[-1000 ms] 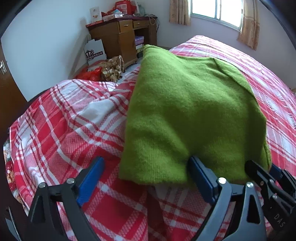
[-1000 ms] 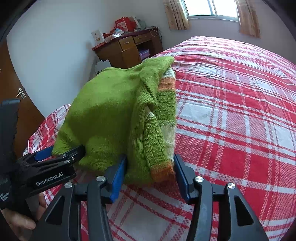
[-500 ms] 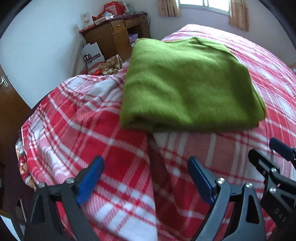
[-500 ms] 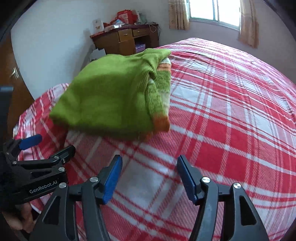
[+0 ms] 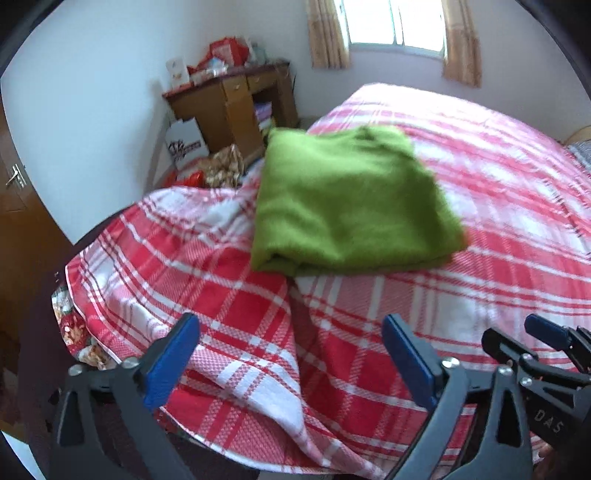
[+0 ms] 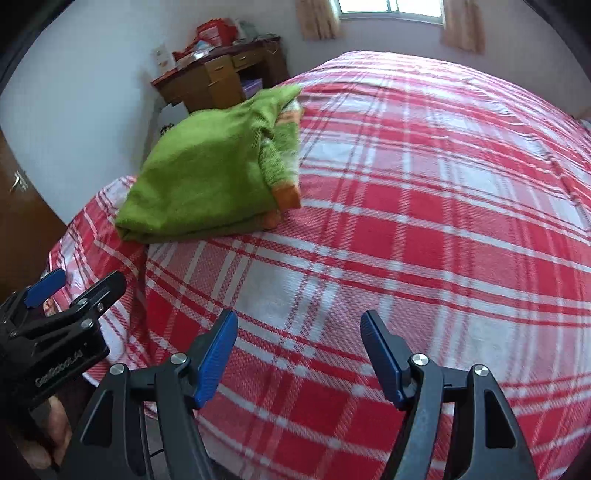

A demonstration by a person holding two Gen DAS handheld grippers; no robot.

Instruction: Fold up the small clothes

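Left wrist view: the left gripper is hanging over the near edge of the bed, its blue-padded fingers standing wide and opening further — nothing is lying between them, only the red-and-white plaid bedspread below. The folded green sweater is lying flat on the bedspread ahead of the fingers, well apart from them, near the bed's left edge. Its folded side is facing the camera, and the picture is slightly blurred there. The right gripper is showing at the lower right corner of this view.

Right wrist view: the right gripper is pointing down at bare plaid, its fingers standing partly apart and opening — nothing is sitting between them either. The sweater is resting up and to the left here, with an orange-cuffed striped sleeve tucked along its right side. The left gripper is showing at the left edge, with a hand gripping its handle low in the corner.

Behind the bed a cluttered wooden desk is standing against the white wall, and a curtained window is letting in daylight. A brown door is showing at far left.
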